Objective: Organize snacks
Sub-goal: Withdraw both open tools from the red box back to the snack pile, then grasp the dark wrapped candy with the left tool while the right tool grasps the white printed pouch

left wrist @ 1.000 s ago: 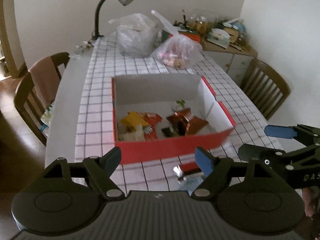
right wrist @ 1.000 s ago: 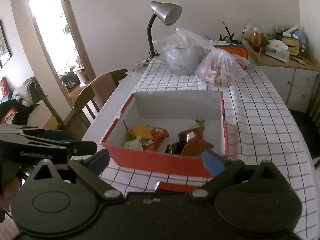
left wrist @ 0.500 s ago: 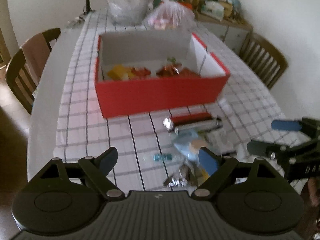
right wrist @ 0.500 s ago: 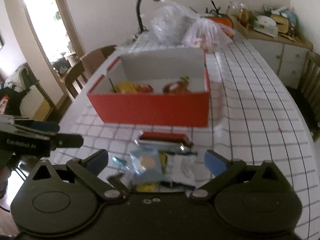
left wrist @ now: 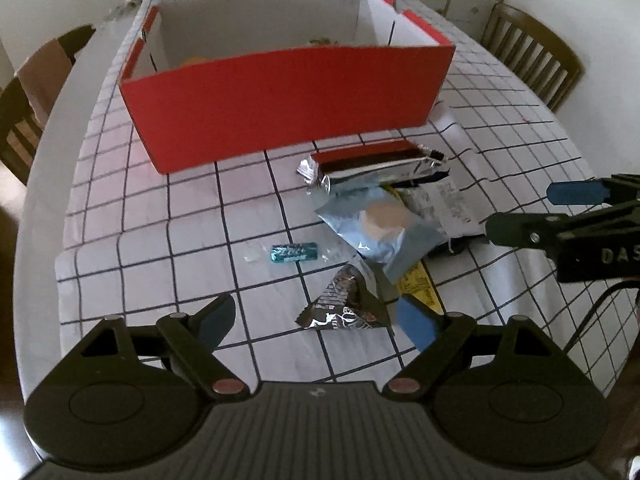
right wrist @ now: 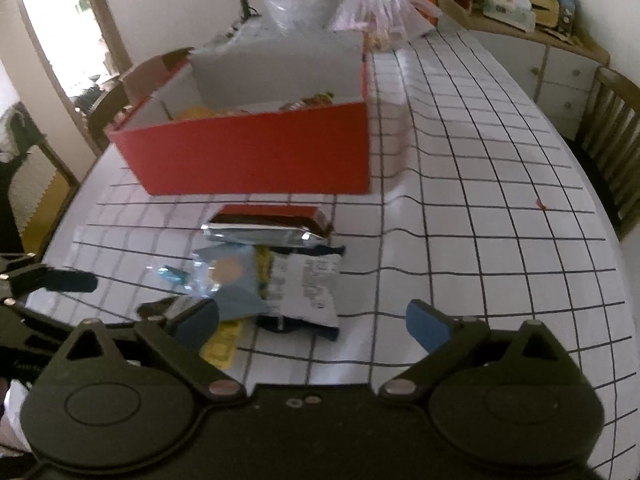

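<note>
A red box with snacks inside stands on the checked tablecloth. In front of it lies a pile of loose snacks: a red and silver bar, a light blue packet, a white packet, a dark foil triangle and a small teal candy. My left gripper is open and empty just before the foil triangle. My right gripper is open and empty over the white packet; it also shows in the left wrist view.
Plastic bags sit behind the box. A sideboard with clutter stands at the back right. Wooden chairs flank the table. The table's near edge lies just under both grippers.
Both grippers have pulled back and dropped lower from above the box to the pile of loose snacks in front of it. Both stay open and empty.
</note>
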### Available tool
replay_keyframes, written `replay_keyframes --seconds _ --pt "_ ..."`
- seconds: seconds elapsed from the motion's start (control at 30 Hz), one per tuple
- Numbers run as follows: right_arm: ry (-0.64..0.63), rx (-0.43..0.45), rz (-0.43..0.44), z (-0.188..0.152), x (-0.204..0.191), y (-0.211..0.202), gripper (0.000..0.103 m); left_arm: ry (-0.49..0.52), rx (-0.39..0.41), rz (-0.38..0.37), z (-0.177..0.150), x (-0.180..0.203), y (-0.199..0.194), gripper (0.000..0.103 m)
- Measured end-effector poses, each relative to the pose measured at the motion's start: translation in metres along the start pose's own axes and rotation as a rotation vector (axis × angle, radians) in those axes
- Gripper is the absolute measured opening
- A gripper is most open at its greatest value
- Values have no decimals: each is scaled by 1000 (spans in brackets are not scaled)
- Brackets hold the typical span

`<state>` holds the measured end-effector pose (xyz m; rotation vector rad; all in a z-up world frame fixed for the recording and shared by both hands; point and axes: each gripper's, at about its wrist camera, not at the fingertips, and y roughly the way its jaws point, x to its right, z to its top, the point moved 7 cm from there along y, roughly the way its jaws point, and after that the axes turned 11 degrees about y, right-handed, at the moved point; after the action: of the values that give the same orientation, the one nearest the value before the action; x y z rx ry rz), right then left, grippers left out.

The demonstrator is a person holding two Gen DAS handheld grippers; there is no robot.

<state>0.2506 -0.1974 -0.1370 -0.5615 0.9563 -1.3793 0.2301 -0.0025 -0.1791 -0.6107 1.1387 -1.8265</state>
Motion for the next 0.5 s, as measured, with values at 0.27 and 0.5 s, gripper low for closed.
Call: replay_keyframes --seconds 0.27,0.5 --pt "-10 -29 -61 9 7 35 92 -30 -33 -21 2 -1 17 88" --pt "-1 -68 -38 13 -5 55 86 -48 -43 -32 3 -1 22 83"
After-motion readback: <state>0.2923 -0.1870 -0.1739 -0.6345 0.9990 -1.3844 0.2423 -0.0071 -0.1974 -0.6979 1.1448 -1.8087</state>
